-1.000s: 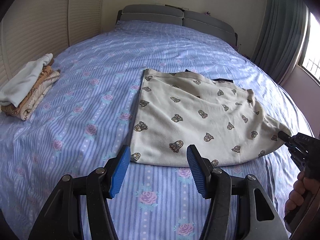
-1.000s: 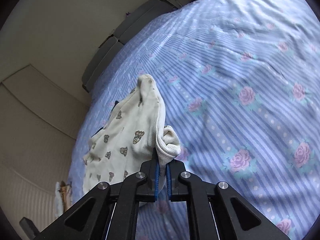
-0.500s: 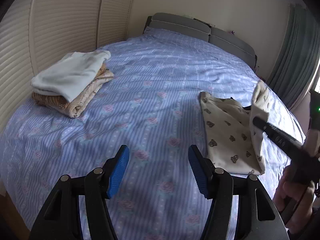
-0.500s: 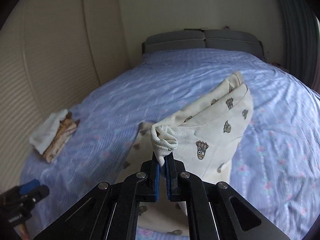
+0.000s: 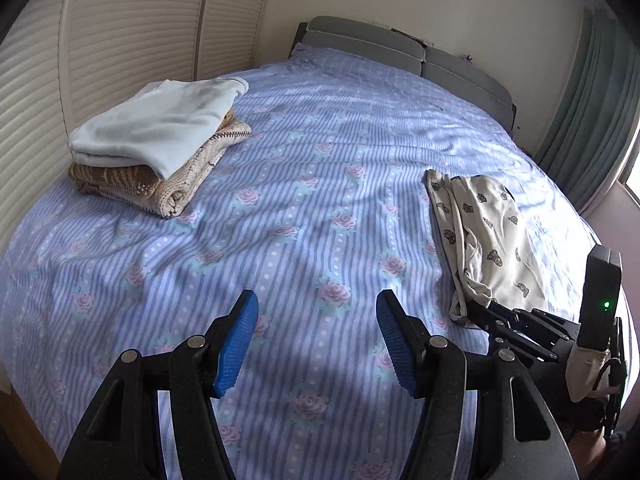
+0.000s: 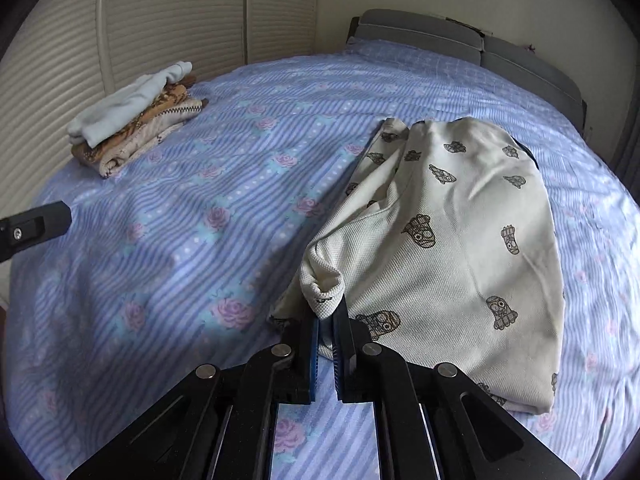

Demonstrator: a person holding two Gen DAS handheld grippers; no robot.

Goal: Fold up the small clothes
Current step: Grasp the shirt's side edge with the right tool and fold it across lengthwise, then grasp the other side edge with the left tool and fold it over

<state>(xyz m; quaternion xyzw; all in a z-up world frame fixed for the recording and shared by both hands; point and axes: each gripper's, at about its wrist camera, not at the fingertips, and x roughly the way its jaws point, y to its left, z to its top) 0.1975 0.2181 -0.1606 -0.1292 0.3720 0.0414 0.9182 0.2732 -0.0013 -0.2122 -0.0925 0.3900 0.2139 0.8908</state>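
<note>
Now the garment (image 6: 460, 240) lies directly ahead of my right gripper (image 6: 326, 344) and runs away from it toward the headboard (image 6: 472, 46), long axis roughly in line with my fingers. My right hand is plainly the nearer one: a bunched corner of the cloth sits right at the fingertips. My left gripper (image 5: 316, 340) is well off to the side, over bare bedsheet (image 5: 280, 220), with the garment away to its right.

Right jaws: have just been opening, now parted by a narrow slot. The puckered corner rests at the mouth of that slot, above the blue pads (image 6: 314, 354). Whether the pads press on it I cannot say with confidence (it looks released, or nearly so, with sheet showing through the gap lower down).

Left jaws: about half open, nothing between them.

Garment appearance: cream knit, small brown cartoon-face print, doubled over lengthwise. The top layer does not sit square on the lower; a strip of the lower layer shows along the left edge, and a dark trim peeks out at the far right. Surface smooth apart from the pinched near corner.

Stack of folded clothes (image 5: 156, 148) sits at the far left by the slatted wall (image 5: 120, 40), well apart from the garment.

Judgement: next move likely turns on a fold across the long axis, near end carried to far end.
</note>
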